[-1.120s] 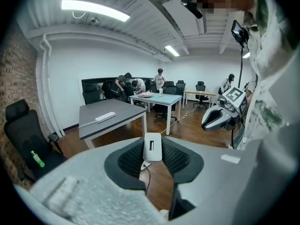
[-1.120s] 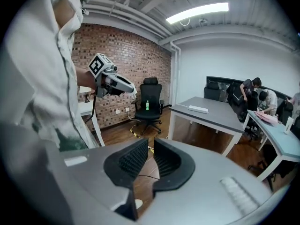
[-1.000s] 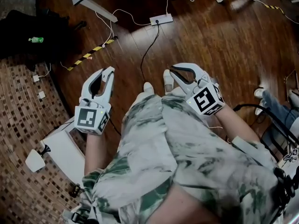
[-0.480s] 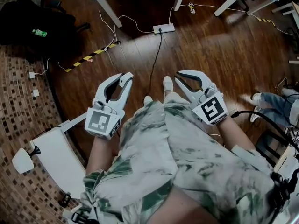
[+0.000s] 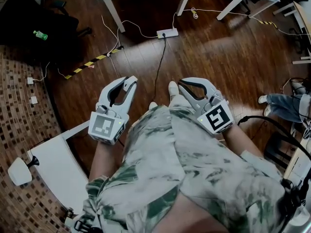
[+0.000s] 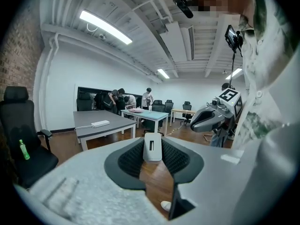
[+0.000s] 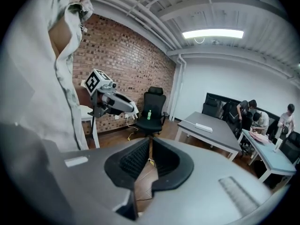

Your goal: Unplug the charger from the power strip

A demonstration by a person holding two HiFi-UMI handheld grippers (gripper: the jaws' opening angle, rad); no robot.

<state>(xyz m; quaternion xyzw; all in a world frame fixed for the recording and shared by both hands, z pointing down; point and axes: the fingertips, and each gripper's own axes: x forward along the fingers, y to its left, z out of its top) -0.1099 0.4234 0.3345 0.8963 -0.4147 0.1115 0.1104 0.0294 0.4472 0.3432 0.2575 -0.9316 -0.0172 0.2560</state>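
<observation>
A white power strip [image 5: 167, 33] lies on the wooden floor near a table leg. A black cable [image 5: 159, 64] is plugged into it and runs back toward me. Both grippers hang in front of my body, well short of the strip. My left gripper [image 5: 128, 83] [image 6: 153, 143] is shut on a small white block with a slot [image 6: 153, 149], held between its pad tips. My right gripper [image 5: 181, 84] [image 7: 150, 142] has its tips touching and nothing between them.
White table legs [image 5: 112, 14] stand behind the strip. A black chair with a green bottle [image 5: 38, 34] sits at the left, with yellow-black floor tape [image 5: 92, 61] nearby. A white stand [image 5: 53, 164] is at my lower left. Another person's legs [image 5: 284, 103] are at the right.
The whole scene has shifted as I walk: the power strip sits lower in the head view. Both grippers moved along with me. Their jaws look the same.
</observation>
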